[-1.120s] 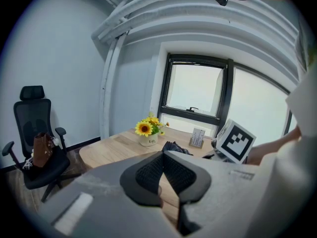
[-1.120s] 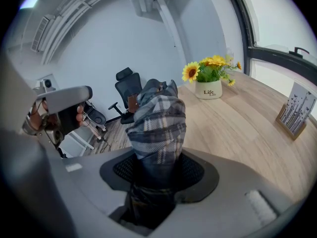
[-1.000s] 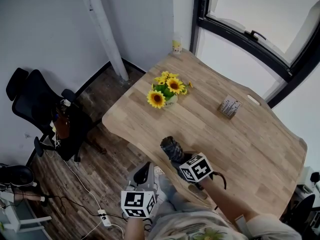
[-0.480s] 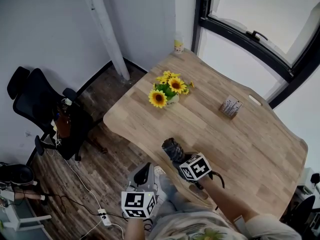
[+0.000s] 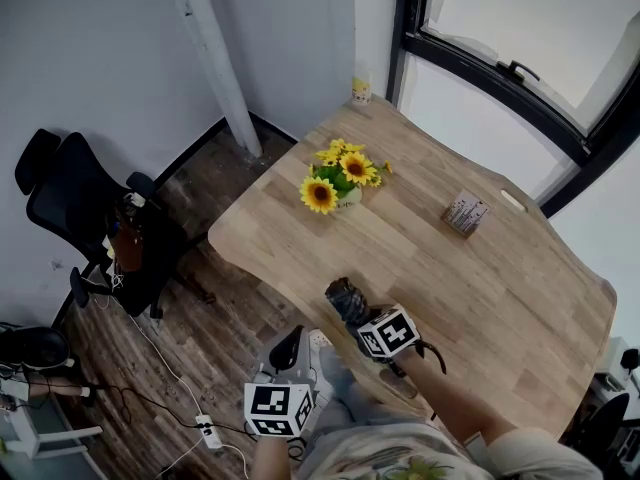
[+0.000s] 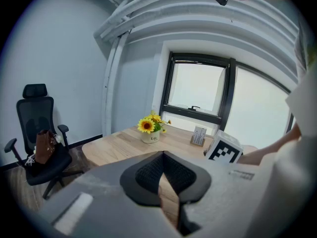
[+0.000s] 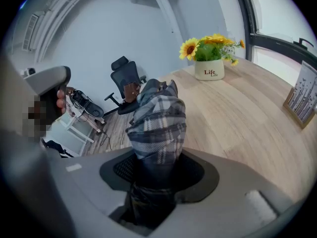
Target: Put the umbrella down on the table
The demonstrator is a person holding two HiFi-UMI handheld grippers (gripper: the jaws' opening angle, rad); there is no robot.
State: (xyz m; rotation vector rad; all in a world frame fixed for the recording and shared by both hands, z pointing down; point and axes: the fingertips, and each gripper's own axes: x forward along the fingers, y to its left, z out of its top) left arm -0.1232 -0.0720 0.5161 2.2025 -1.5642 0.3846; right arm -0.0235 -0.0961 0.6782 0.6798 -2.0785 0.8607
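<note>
The right gripper clamps the folded plaid umbrella at the near edge of the table; best carry it further over the wood, tilt it flat, then release; the left gripper waits, jaws together, empty; pale wooden top with sunflowers; an office chair stands on the dark floor.
</note>
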